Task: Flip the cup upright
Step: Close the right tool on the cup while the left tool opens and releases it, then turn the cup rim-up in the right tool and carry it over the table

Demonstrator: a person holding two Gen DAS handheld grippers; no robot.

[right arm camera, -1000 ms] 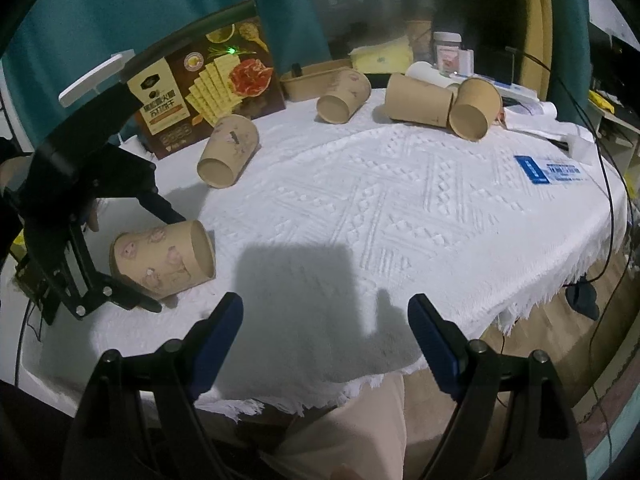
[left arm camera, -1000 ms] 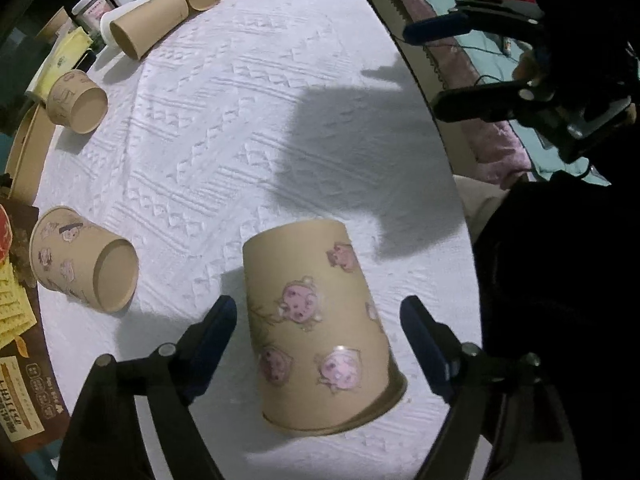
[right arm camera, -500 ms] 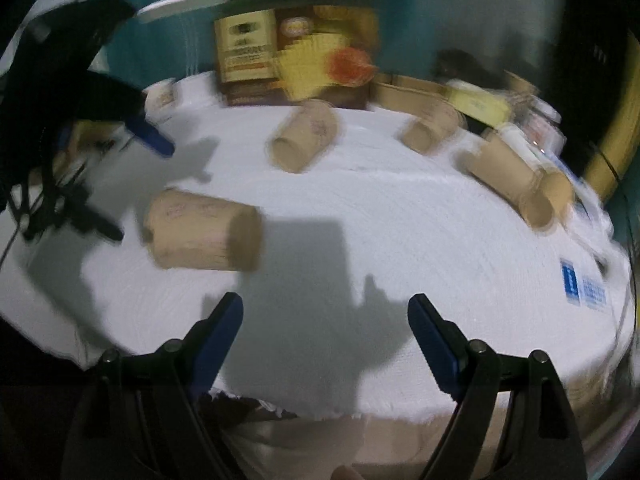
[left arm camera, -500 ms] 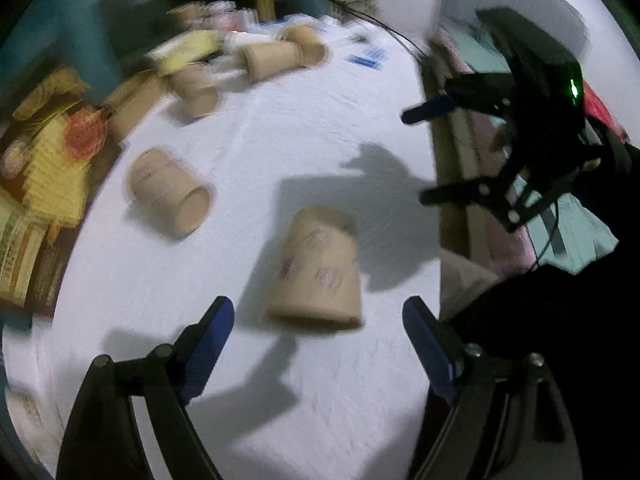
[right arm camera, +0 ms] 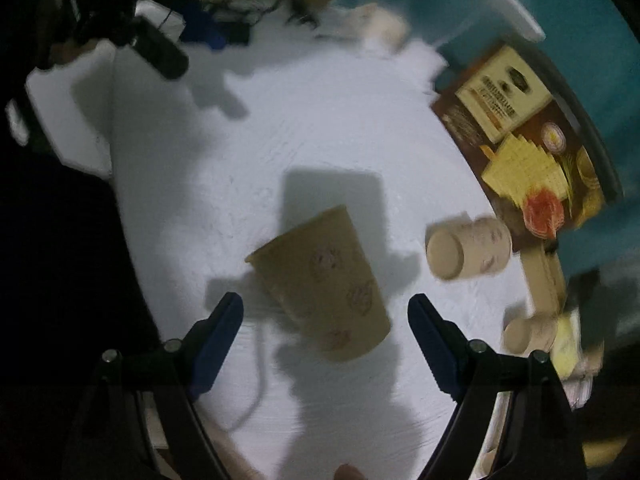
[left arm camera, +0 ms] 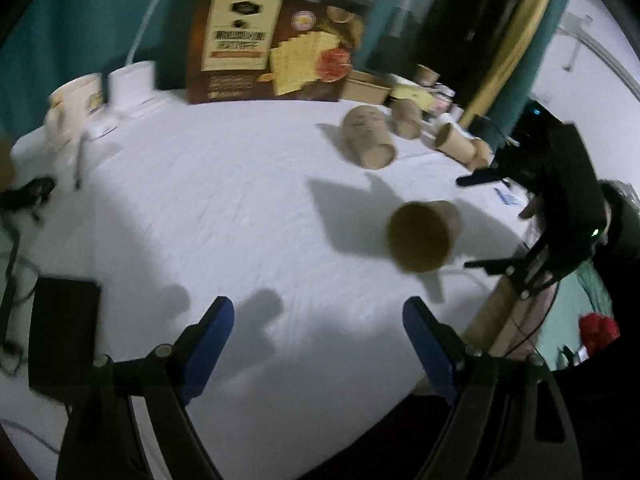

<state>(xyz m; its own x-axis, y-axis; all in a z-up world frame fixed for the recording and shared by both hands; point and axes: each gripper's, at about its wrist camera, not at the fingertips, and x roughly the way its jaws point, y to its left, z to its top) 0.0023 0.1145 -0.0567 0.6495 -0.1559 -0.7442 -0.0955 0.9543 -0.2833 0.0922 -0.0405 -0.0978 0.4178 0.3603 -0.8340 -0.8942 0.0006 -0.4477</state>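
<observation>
- We see a matt brown paper cup (right arm camera: 324,284) printed with faint pink figures.
- We see a white tablecloth (left arm camera: 224,200), a woven cloth with a raised texture.
- We see a glossy printed cardboard cracker box (left arm camera: 272,48).
- We see matt blue pads (right arm camera: 430,340) on black plastic fingers.
</observation>
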